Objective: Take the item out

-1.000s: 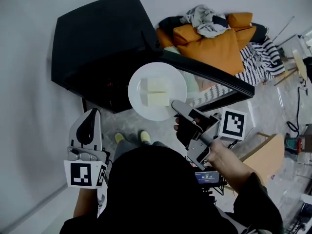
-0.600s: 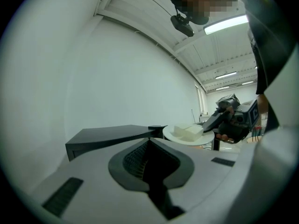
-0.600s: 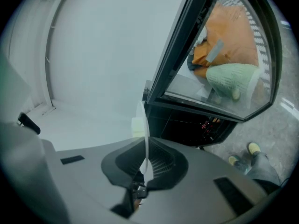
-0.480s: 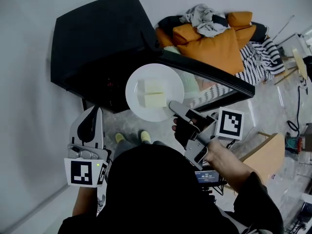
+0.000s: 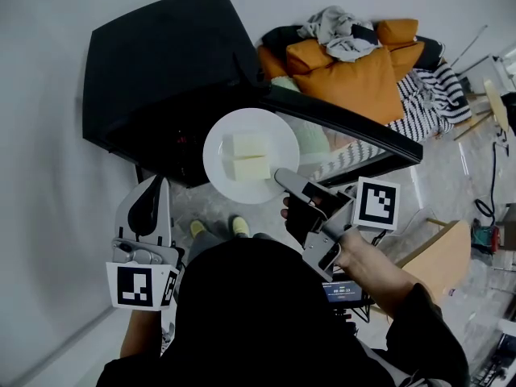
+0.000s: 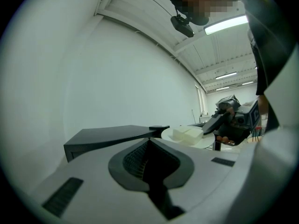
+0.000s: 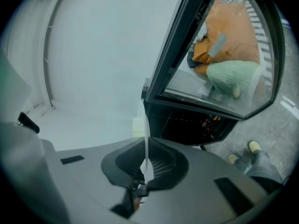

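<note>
The plate (image 5: pixel 219 156) is gripped at its near rim by the right gripper (image 5: pixel 282 176), whose jaws are closed on the thin edge, as is seen edge-on in the right gripper view. The plate is held in the air in front of the black oven (image 5: pixel 161 55), near its open door (image 5: pixel 355 127), with two pale blocks (image 5: pixel 250 156) lying side by side on it. The step in hand is judged to be the drawing of the plate clear of the oven. As the plate is held at one edge only, it should be kept level and moved slowly, so that the blocks are not slid toward the far rim. The grip should be firm, since a smooth rim could pivot between the pads, and the door's edge should be cleared before the plate is lowered. The left gripper (image 5: pixel 151 190) is held low at the person's left, well apart from the plate, its jaws together with nothing between them; it could be brought under the far rim for support. What the blocks are cannot be told for certain; tofu or cake is possible. Little is made out in the oven's dark interior. The place where the plate is to be set down is not shown, and the lower head view is largely filled by the person's head.
</note>
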The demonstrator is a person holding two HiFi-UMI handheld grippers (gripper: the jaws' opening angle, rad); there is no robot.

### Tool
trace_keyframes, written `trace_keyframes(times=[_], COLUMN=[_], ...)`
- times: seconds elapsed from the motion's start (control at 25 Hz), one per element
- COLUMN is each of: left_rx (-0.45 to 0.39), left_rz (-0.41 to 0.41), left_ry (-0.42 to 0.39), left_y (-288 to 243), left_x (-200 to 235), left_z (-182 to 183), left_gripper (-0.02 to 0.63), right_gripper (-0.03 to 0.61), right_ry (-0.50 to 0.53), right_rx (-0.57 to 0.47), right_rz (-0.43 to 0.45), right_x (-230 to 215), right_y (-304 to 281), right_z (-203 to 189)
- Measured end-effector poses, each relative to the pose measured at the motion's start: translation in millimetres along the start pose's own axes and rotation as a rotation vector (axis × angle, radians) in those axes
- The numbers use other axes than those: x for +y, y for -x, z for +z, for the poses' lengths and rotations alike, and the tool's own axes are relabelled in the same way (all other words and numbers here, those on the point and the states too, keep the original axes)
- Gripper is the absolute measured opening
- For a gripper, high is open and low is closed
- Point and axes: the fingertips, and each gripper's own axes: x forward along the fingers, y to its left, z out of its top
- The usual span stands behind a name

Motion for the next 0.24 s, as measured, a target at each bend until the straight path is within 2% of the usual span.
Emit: trace_keyframes(times=[0.24], left_rx=[0.003], left_rz=[0.009], left_ry=[-0.006], left_y=[2.0], left_x=[3.6], left_z=[6.4], left_gripper=[0.009], right_gripper=[0.017], right_ry=[0.009], right_rx=[0.012], right_rz=[0.011], right_x=[6.3], right_y=[-3.6], right_z=[0.6])
